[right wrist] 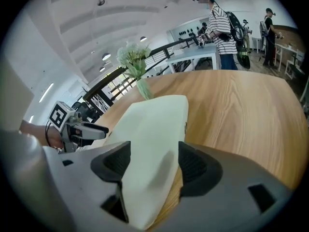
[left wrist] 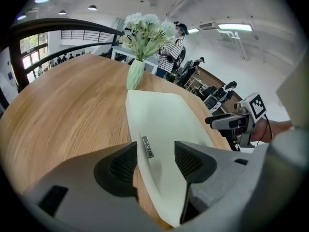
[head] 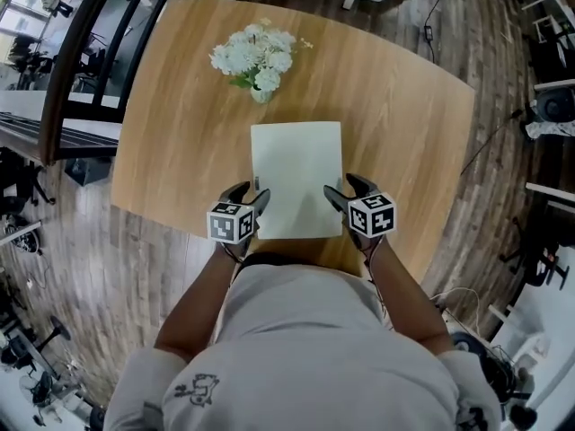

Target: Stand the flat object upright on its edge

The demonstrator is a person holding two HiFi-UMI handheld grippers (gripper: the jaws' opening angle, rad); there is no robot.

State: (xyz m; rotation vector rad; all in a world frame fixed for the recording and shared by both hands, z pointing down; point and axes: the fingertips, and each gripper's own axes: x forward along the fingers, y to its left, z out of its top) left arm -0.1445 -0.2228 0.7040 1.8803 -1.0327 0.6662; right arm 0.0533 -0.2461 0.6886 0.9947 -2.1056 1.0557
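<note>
The flat object [head: 296, 178] is a pale, thin rectangular pad lying flat on the wooden table [head: 404, 124], close to its near edge. My left gripper [head: 252, 193] stands at the pad's near left edge and my right gripper [head: 346, 189] at its near right edge. In the left gripper view the pad [left wrist: 164, 124] runs between the open jaws of the left gripper [left wrist: 155, 158], with a small metal tag [left wrist: 147, 146] on its edge and gaps on both sides. In the right gripper view the pad [right wrist: 149, 129] likewise sits between the open jaws of the right gripper [right wrist: 153, 161], untouched by the pads.
A vase of white flowers [head: 256, 57] stands on the table just beyond the pad's far edge. The table's near edge runs right under both grippers. A person in a striped shirt [right wrist: 222, 33] stands far off behind the table.
</note>
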